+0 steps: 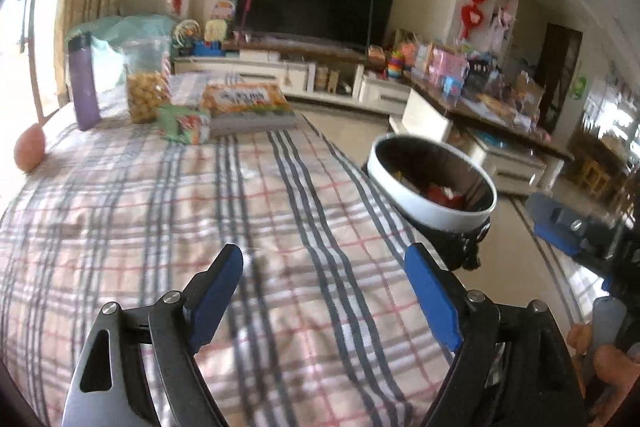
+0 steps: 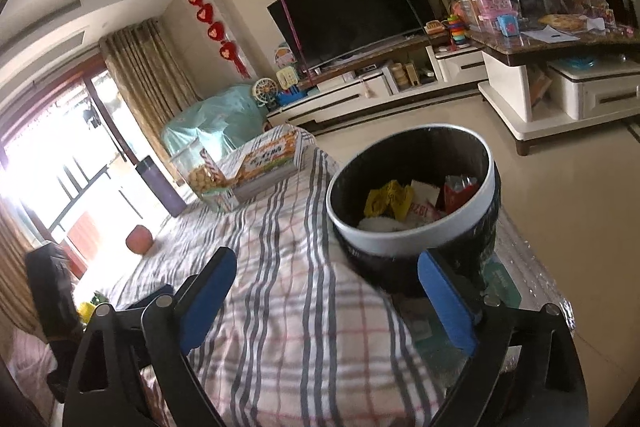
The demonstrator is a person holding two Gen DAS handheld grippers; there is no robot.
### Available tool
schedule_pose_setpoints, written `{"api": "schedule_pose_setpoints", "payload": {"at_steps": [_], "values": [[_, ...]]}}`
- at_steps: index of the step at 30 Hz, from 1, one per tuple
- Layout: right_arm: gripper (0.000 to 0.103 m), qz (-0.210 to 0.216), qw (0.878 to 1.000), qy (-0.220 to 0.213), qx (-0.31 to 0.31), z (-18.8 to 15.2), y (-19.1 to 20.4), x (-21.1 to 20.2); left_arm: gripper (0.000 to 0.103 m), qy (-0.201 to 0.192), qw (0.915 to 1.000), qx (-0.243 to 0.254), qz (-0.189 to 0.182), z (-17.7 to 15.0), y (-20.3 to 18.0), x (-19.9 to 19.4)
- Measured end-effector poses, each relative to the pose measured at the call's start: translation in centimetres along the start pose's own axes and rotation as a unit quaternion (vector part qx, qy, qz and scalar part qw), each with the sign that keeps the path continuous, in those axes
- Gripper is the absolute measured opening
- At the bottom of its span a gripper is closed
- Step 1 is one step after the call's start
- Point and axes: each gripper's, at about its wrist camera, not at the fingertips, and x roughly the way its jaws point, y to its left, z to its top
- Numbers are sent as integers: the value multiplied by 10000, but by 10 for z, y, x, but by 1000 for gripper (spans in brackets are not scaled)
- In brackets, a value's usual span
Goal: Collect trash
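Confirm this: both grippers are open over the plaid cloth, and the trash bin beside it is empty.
Not empty. The right wrist view shows the trash bin holding wrappers, one yellow. The rest stands: left gripper and right gripper are open over the plaid cloth.

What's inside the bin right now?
The bin holds a yellow wrapper, a red packet, white paper and something white at the near side. Whatever lies beneath these is covered, as is the bin's bottom.
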Motion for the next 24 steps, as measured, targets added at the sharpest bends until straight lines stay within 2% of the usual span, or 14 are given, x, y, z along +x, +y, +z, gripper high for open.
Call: {"api": "schedule_pose_setpoints", "payload": {"at_steps": [2,5,6,10,15,17,24], "values": [[93,-60,9997,-112,-192,0,11,-9,86,-277,9996,7,40,0,1,-22],[96,-207,9974,-492,-477,6,28,-29,102,-757,9968,6,242,-2,1,-54],[103,-316,9946,-766,-631,8,37,-42,102,-885,9956,15,324,-4,1,-62],[103,-710,9796,-1454,-1191,0,60,-67,102,-1159,9901,202,766,-17,-6,-84],[103,-963,9695,-1689,-1493,-17,71,-66,102,-1460,9837,308,1005,-34,-14,-100],[103,-1032,9687,-1719,-1463,-23,71,-64,102,-1503,9816,319,1129,-42,-19,-102],[103,-1168,9695,-1693,-1333,-46,57,-55,102,-1602,9792,347,1197,-61,-19,-94]]}}
